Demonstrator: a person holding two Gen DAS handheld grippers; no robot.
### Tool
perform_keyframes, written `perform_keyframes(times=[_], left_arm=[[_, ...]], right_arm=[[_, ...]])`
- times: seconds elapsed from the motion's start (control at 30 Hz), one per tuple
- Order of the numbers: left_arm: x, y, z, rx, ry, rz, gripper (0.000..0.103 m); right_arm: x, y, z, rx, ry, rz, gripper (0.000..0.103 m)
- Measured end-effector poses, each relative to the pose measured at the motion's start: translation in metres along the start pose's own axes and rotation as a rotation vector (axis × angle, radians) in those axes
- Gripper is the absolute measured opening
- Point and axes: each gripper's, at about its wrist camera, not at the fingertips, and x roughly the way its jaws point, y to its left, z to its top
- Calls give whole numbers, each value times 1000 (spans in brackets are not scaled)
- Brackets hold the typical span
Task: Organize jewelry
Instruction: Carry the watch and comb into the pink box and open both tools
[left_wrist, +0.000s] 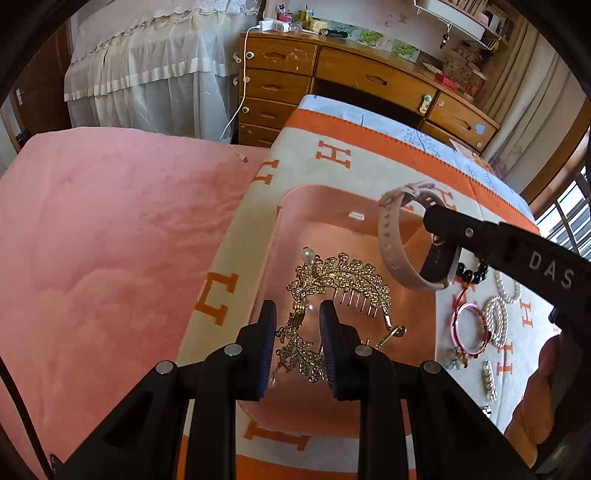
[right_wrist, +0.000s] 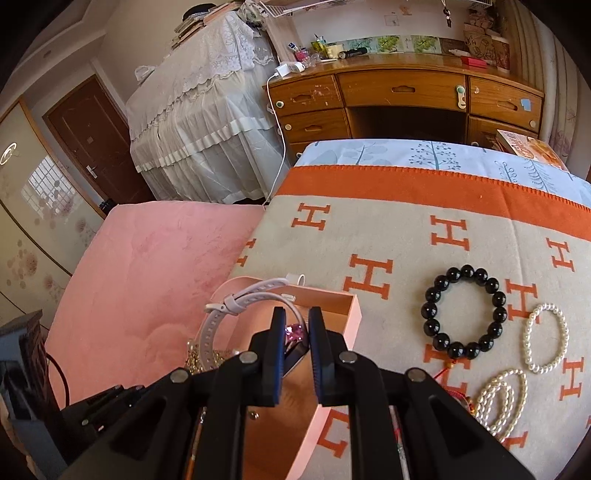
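An open pink box (left_wrist: 295, 236) lies on the H-patterned blanket; it also shows in the right wrist view (right_wrist: 332, 301). My left gripper (left_wrist: 297, 308) is shut on a gold rhinestone hair comb (left_wrist: 343, 280) and holds it over the box. My right gripper (right_wrist: 295, 314) is shut on a smartwatch with a pale pink strap (right_wrist: 236, 302) and holds it above the box's right side; the watch also shows in the left wrist view (left_wrist: 399, 254). On the blanket right of the box lie a black bead bracelet (right_wrist: 463, 312) and pearl bracelets (right_wrist: 545, 338).
A pink quilt (left_wrist: 110, 240) covers the bed left of the blanket (right_wrist: 406, 236). A red string bangle (left_wrist: 469, 326) and a small clasp (left_wrist: 489, 378) lie near the pearls. A wooden desk with drawers (right_wrist: 402, 96) stands beyond the bed.
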Motion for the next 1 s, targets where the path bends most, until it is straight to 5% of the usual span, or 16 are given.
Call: perform_keyframes(times=[0.13, 0.3, 0.4, 1.0], left_arm=[[1, 2, -8, -3, 3, 24, 23], [-12, -1, -16, -19, -27, -75, 70], [-27, -10, -21, 8, -118, 0, 87], [-57, -15, -32, 22, -178, -38, 87]], right_arm=[[20, 3, -2, -13, 35, -31, 16], [31, -2, -11, 11, 65, -47, 20], [24, -2, -14, 15, 56, -33, 21], [-77, -18, -55, 38, -113, -26, 21]])
